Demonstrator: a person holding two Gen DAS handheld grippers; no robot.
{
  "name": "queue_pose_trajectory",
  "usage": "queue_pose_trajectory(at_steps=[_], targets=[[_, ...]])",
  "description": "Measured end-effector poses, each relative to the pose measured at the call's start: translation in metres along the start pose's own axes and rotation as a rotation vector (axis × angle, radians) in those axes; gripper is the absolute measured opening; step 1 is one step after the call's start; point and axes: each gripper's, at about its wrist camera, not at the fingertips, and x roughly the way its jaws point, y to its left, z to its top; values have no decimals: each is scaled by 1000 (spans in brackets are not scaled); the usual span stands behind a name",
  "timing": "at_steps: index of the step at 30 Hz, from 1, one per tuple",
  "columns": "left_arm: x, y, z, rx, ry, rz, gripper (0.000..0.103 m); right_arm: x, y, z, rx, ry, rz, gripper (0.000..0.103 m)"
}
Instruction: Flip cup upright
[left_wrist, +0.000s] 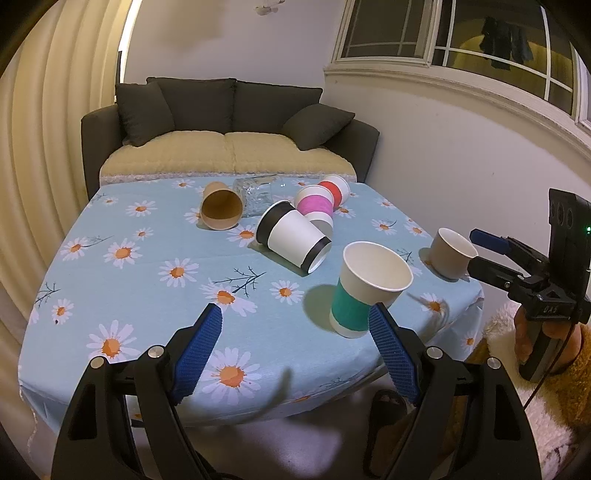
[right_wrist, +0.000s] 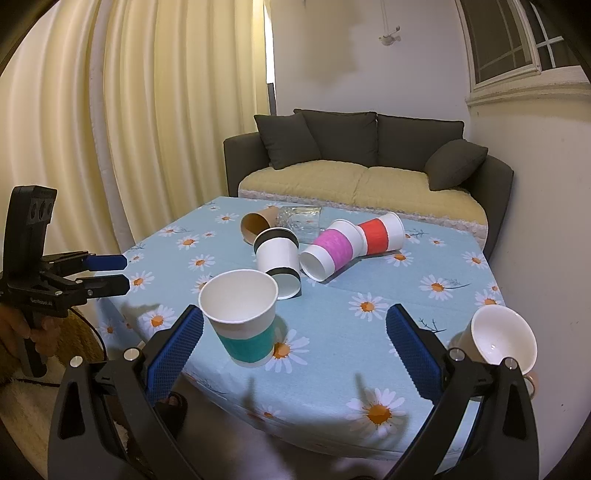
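Observation:
A green-banded paper cup (left_wrist: 364, 288) stands upright near the table's front edge; it also shows in the right wrist view (right_wrist: 243, 325). A black-banded white cup (left_wrist: 295, 236) (right_wrist: 277, 258), a pink-banded cup (left_wrist: 316, 205) (right_wrist: 330, 251), a red-banded cup (left_wrist: 334, 188) (right_wrist: 380, 232) and a brown cup (left_wrist: 221, 208) (right_wrist: 256, 223) lie on their sides. My left gripper (left_wrist: 295, 321) is open and empty before the green cup. My right gripper (right_wrist: 295, 325) is open and empty at the table's edge.
A clear glass (left_wrist: 256, 192) lies on its side at the back. A white ceramic cup (left_wrist: 452, 253) (right_wrist: 502, 339) stands at the right edge. The daisy tablecloth (left_wrist: 147, 288) covers the table. A dark sofa (left_wrist: 229, 122) stands behind, curtains at left.

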Motion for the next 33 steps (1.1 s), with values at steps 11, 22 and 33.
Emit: queue_pose_trajectory(at_steps=[11,22,33], targets=[[0,-1,-1,8,2,4,80,3,4,0,-14,9,2,98],[-1,-1,0,2,-4,0,80,5,5,-1,-13,14,0,98],[-2,-1,0,-2,-5,-1,80,6,5,-2,-19,15,0,98]])
